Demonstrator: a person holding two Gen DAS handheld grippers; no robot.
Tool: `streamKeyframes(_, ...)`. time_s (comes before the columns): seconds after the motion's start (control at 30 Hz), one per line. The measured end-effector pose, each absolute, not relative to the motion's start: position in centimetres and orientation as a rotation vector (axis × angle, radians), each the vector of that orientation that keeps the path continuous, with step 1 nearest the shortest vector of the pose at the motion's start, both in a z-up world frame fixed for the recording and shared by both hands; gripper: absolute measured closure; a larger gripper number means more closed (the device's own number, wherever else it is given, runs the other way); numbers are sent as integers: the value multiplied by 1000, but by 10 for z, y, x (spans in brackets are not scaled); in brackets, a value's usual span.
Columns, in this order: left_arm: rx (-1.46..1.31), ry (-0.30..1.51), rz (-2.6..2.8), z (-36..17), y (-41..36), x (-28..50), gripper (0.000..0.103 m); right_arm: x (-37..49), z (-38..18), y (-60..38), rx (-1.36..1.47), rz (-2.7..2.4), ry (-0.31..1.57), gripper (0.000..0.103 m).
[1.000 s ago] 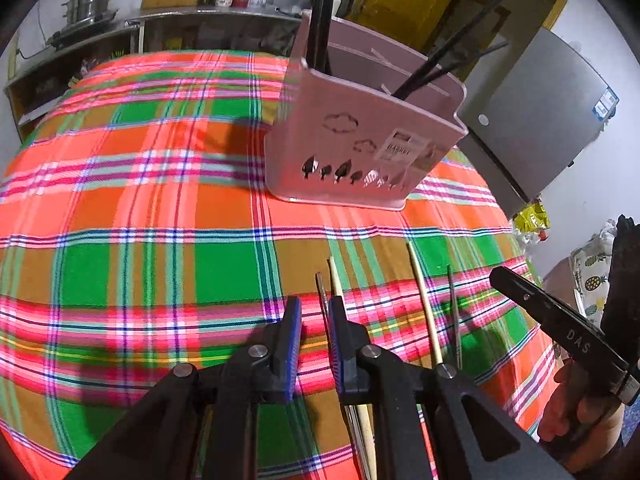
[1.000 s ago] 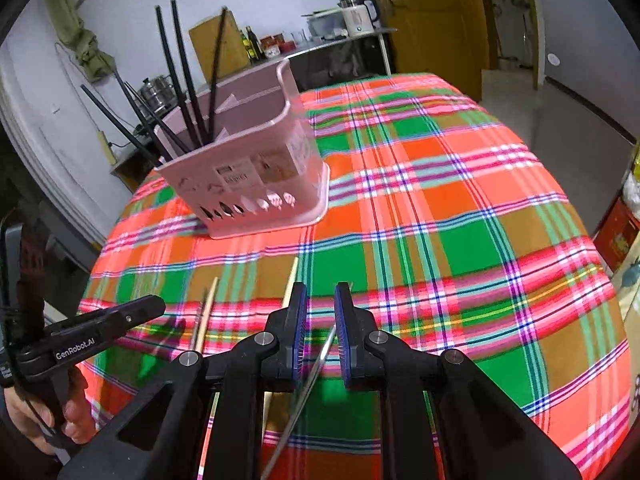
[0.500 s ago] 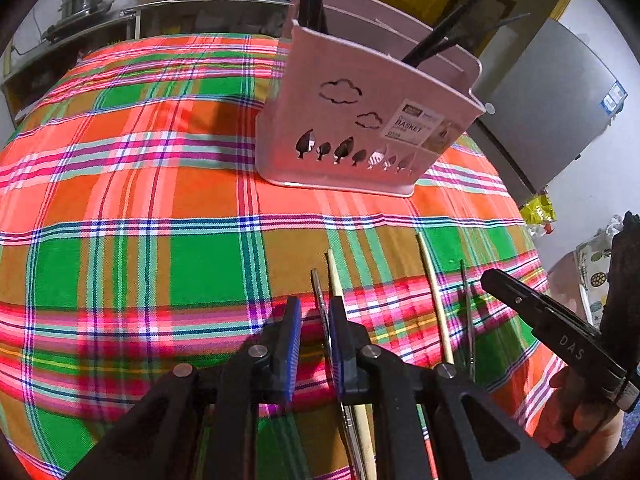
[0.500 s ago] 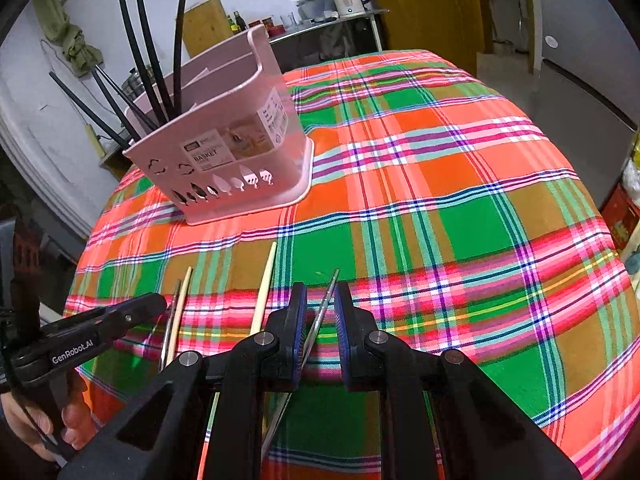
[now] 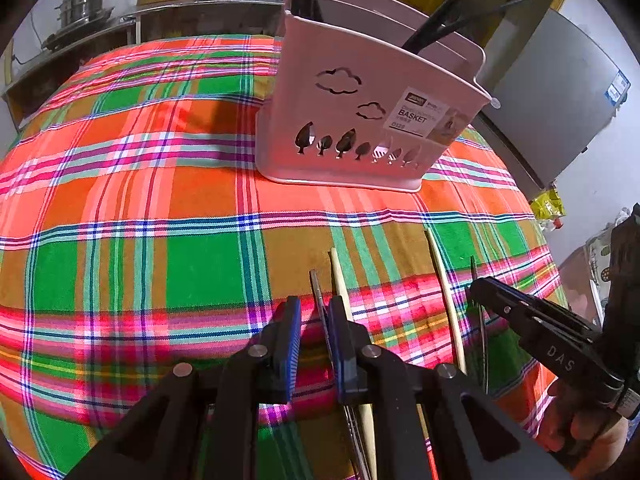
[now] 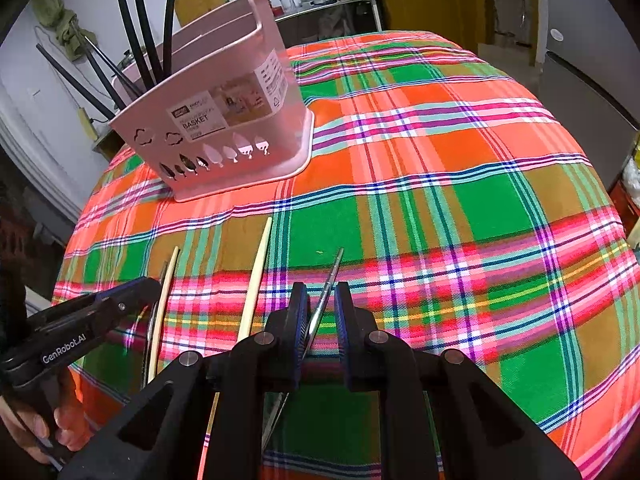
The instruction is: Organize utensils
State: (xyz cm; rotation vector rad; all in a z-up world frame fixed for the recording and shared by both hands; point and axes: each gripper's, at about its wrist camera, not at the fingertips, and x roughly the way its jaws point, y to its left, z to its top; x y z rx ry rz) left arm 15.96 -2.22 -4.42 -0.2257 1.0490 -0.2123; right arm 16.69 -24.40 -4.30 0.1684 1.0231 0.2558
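Observation:
A pink utensil basket [image 5: 360, 120] holding several black chopsticks stands on the plaid cloth; it also shows in the right wrist view [image 6: 224, 132]. Metal and wooden chopsticks lie loose near the front edge. My left gripper [image 5: 314, 312] is open, low over the cloth, with a metal chopstick [image 5: 318, 292] between its jaws and a wooden chopstick [image 5: 340, 276] at its right finger. My right gripper [image 6: 320, 300] is open around another metal chopstick [image 6: 332, 276], with a wooden chopstick [image 6: 258, 268] just to its left.
A second wooden chopstick [image 5: 444, 284] lies between the two grippers. The right gripper shows in the left wrist view [image 5: 532, 328], the left gripper in the right wrist view [image 6: 80, 320]. A grey fridge [image 5: 560, 100] stands beyond the table; a counter with pots [image 5: 88, 4] behind.
Both grippers have moved forward and lower toward the loose chopsticks, so the basket looms closer. Both stay open.

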Motion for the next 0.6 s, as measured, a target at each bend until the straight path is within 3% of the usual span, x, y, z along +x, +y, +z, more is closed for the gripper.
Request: streamKeyframes(0.6, -64, 1037, -139, -43, -52, 160, 90, 173, -43, -229, 86, 198, 1034, 89)
